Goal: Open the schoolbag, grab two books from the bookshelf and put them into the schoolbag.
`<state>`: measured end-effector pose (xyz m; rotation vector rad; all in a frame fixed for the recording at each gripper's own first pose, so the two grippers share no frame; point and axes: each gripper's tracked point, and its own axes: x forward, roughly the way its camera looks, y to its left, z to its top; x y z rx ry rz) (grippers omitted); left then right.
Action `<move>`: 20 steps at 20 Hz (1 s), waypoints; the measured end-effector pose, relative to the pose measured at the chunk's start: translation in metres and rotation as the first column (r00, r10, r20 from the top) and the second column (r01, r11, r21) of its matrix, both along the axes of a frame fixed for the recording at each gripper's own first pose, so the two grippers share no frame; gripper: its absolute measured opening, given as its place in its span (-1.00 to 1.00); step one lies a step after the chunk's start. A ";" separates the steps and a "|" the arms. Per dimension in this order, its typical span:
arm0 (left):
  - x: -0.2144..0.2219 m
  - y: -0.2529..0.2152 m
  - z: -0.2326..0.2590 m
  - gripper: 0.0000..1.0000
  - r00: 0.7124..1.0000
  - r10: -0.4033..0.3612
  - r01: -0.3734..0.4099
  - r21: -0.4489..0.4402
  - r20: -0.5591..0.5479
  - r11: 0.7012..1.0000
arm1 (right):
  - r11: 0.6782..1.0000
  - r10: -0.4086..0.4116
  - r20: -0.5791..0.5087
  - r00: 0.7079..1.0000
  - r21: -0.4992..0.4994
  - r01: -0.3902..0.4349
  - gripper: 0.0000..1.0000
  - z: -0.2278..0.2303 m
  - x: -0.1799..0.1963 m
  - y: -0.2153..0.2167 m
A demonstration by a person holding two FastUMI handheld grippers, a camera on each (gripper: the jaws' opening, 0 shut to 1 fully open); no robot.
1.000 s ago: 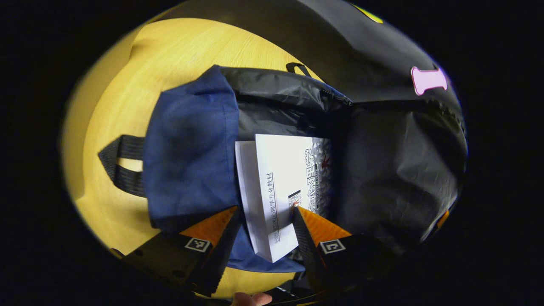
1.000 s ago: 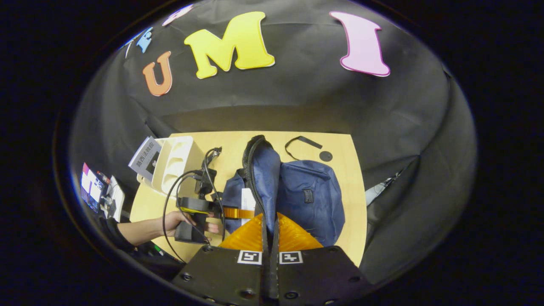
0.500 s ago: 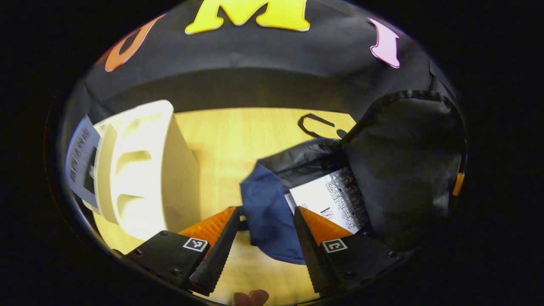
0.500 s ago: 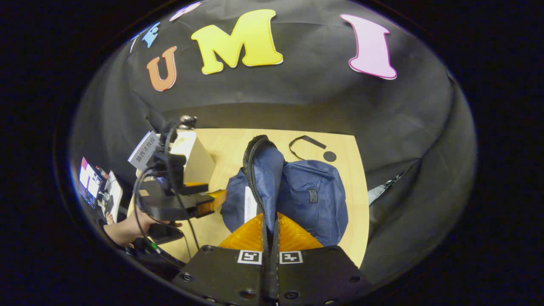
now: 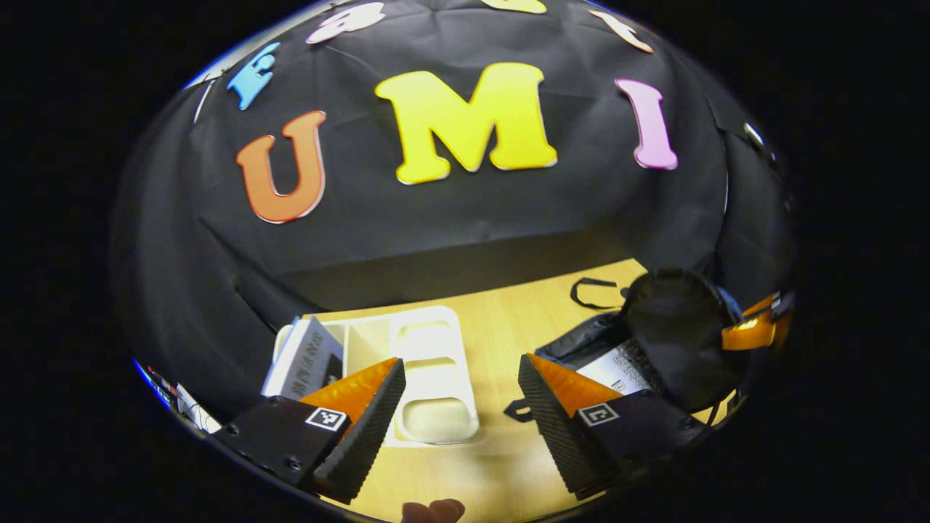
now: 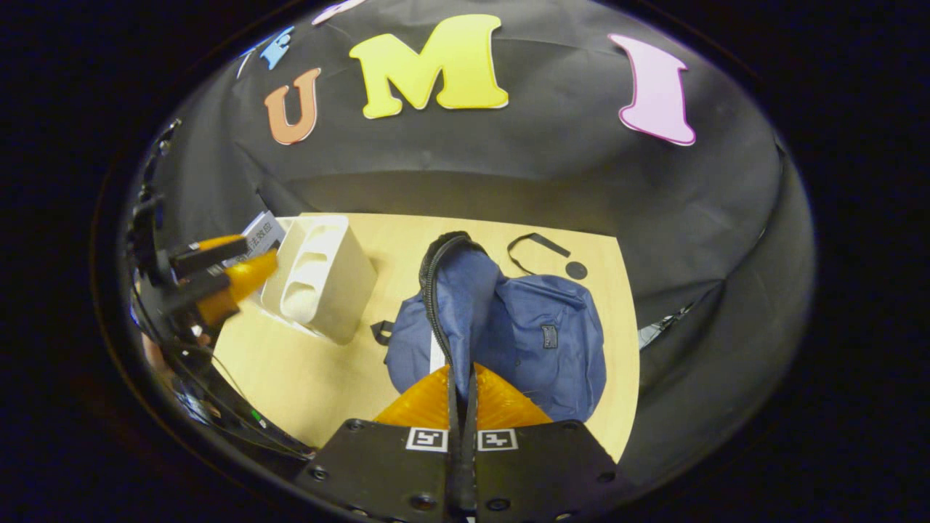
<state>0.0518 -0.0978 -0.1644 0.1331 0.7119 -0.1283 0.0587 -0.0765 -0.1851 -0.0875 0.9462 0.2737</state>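
Black cloth wall [image 6: 508, 167] behind a light wooden table [image 6: 305, 363]. On the table lie the blue schoolbag [image 6: 538, 341], open with a book [image 5: 617, 363] inside, and, well to its left, the white bookshelf [image 6: 320, 287] holding a second book [image 5: 309, 359]. The right gripper [image 6: 461, 378] is clamped on the bag's zipper edge, holding it up. The left gripper [image 5: 461, 392] hangs over the table between bookshelf and bag, fingers wide apart and empty.
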 end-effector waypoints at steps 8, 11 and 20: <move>0.015 0.113 0.003 0.98 0.983 0.124 -0.135 -0.074 -0.134 0.988 | 1.000 -0.011 -0.007 1.000 0.001 0.011 -0.99 -0.003 0.000 0.012; 0.025 0.155 -0.016 0.98 0.961 0.149 -0.166 -0.055 -0.234 0.985 | 1.000 -0.022 -0.007 1.000 -0.002 0.022 -0.99 -0.005 0.000 0.011; 0.054 0.208 -0.060 0.98 0.859 0.097 -0.143 -0.053 -0.502 0.988 | 0.999 -0.047 -0.020 0.999 0.008 0.047 -0.99 -0.011 0.001 0.009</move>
